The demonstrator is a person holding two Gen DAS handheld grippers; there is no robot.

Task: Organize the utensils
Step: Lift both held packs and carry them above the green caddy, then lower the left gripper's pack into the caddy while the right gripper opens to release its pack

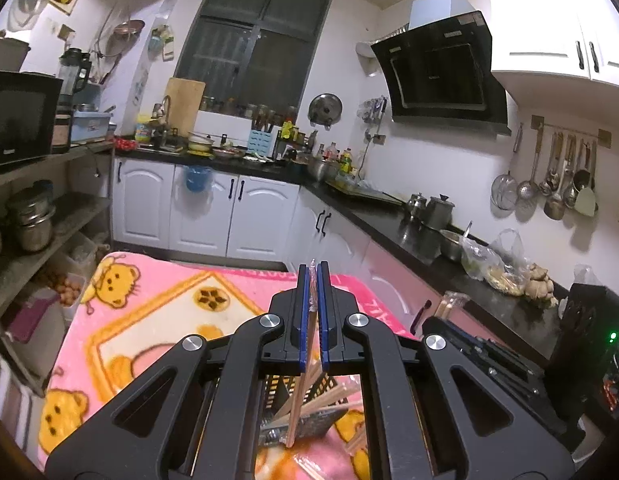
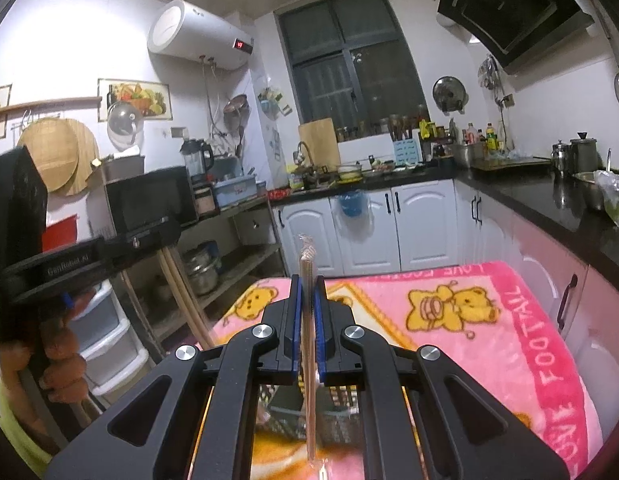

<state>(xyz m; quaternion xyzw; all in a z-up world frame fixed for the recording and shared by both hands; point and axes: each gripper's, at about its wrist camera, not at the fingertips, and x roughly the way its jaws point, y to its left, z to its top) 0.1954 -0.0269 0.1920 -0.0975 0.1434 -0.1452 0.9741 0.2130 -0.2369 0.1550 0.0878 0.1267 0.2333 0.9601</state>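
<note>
Each tool is clamped on wrapped chopsticks — the left tool (image 1: 314,276) on one pair (image 1: 299,396), the right tool (image 2: 308,292) on another (image 2: 308,320) — above the black basket (image 1: 309,390), where several already stand; judging by this, sorting is midway.

The kitchen is lit by indoor light from overhead, cool and a little violet on the white walls. The window (image 1: 253,48) is black, giving no daylight. The upper cabinet (image 1: 549,28) is blown out to plain white, and pale glare runs along the black countertop (image 1: 389,216). The shelves (image 1: 49,216) at the left sit in shadow. Both views bulge strongly, straight edges bowing towards dark, vignetted corners. The hand (image 2: 63,364) at the frame's edge looks soft and smeared.
</note>
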